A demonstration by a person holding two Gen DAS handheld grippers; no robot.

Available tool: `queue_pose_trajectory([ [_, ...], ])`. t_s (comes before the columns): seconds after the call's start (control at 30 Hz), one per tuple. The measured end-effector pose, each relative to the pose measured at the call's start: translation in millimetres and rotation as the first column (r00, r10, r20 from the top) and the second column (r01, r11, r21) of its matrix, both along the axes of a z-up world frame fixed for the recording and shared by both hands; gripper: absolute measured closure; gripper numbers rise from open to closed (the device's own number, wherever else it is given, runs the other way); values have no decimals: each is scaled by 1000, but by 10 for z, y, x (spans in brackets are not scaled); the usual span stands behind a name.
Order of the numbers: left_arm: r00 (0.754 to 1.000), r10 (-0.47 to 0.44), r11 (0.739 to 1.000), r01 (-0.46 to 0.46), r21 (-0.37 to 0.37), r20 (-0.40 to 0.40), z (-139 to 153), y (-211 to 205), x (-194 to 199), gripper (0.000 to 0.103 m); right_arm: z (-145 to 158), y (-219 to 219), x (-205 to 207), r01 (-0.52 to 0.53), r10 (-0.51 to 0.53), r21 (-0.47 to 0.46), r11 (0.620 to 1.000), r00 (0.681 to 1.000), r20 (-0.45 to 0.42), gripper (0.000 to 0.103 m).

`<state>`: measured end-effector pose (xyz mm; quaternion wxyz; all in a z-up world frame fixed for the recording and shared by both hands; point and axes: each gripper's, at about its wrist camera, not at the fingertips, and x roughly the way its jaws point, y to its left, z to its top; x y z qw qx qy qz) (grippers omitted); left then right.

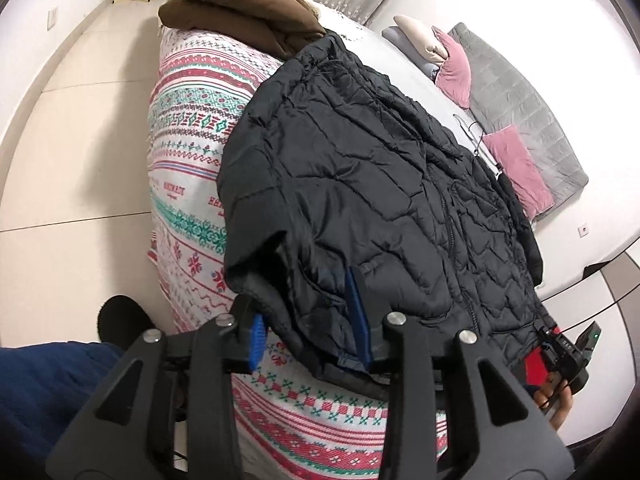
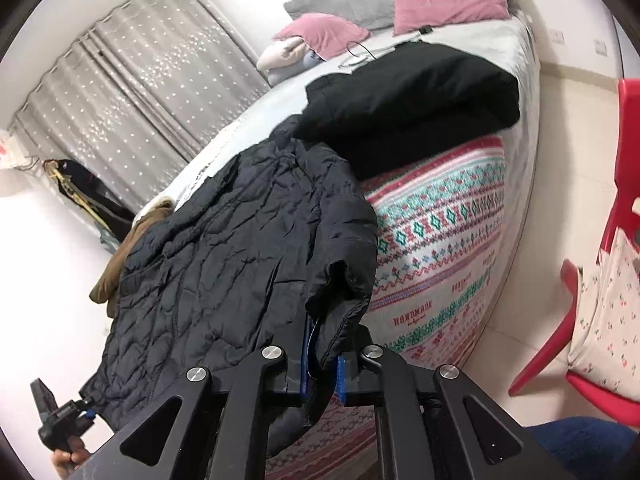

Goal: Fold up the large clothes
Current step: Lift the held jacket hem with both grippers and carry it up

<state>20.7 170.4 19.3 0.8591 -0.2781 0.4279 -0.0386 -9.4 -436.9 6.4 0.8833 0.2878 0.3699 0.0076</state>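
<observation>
A black quilted jacket lies spread on the bed's patterned cover, its near edge hanging toward me. My left gripper stands open at one near corner. Jacket fabric lies between its blue pads, and a gap shows beside the other pad. My right gripper is at the other near corner, its pads close together with a fold of the jacket pinched between them. Each view shows the opposite gripper, held in a hand, at the jacket's far corner.
A brown garment is piled at one side of the jacket, a folded black garment at the other. Pink pillows and a grey blanket lie at the bed's head. A red chair stands right.
</observation>
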Motion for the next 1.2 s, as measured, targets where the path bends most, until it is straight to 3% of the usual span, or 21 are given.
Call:
queue_pose_trajectory([
  [0.1,1000,4,1000,-4,24,5,-2,-71,-47,69,13,-1,-19,-4,4,9,1000,1000,10,86],
  [0.13,1000,6,998,-6,56,11,7,-109,-53,88,8,5,-27,-7,6,11,1000,1000,13,86],
  [0.17,1000,11,995,-12,99,13,20,-139,-57,93,13,12,-34,-4,4,3,1000,1000,17,90],
  [0.33,999,24,992,-29,119,38,77,-139,-133,96,97,41,-90,-7,9,-29,1000,998,60,97],
  [0.63,990,30,994,-44,102,135,516,-127,-455,98,326,-15,-288,-76,60,90,993,984,165,99],
  [1.07,987,9,996,-23,88,162,796,-123,-776,98,639,-86,-749,-84,51,121,989,964,261,99],
  [1.2,993,25,997,-33,68,115,663,-79,-730,98,625,-82,-769,-78,48,113,991,967,249,99],
])
